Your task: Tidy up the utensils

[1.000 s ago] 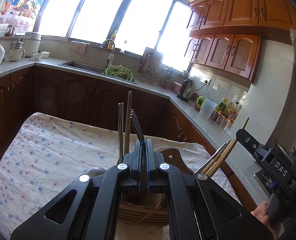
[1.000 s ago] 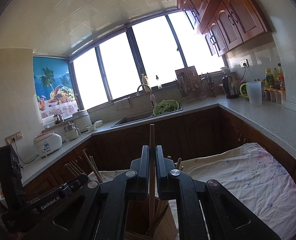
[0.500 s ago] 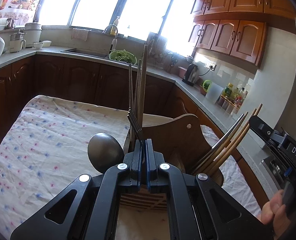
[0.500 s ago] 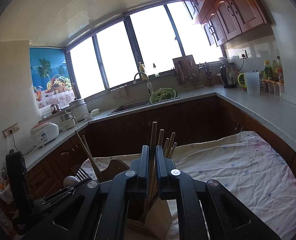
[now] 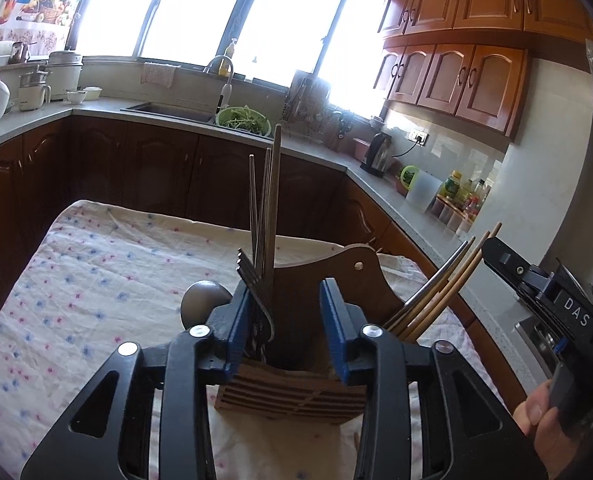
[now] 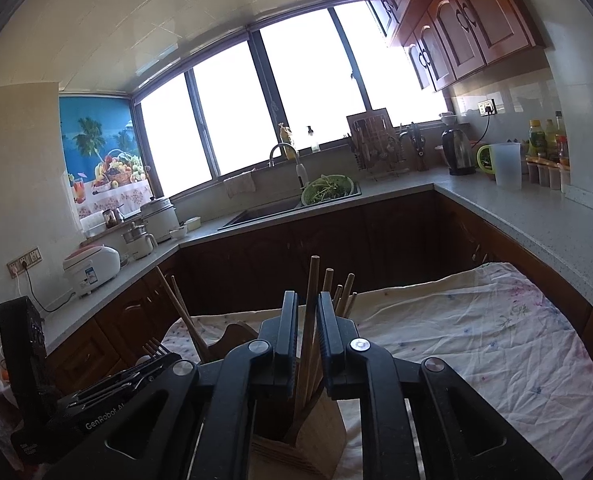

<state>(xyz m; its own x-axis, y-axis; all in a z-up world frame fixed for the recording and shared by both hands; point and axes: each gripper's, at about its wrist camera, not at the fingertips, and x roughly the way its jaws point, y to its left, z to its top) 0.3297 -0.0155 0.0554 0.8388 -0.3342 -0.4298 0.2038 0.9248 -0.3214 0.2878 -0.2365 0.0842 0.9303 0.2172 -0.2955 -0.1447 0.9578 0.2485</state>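
The wooden utensil holder (image 5: 296,364) stands on the floral tablecloth (image 5: 96,280), with a fork (image 5: 256,292), a spoon (image 5: 204,300) and upright chopsticks (image 5: 270,200) in its left compartment and a leaning bundle of chopsticks (image 5: 440,292) in its right one. The left gripper (image 5: 286,320) hangs just above the holder with its blue-padded jaws spread wide, the fork beside its left pad. The right gripper (image 6: 307,344) has its jaws narrowly parted around one wooden chopstick (image 6: 311,300) that stands in the holder, and whether the pads press it cannot be told.
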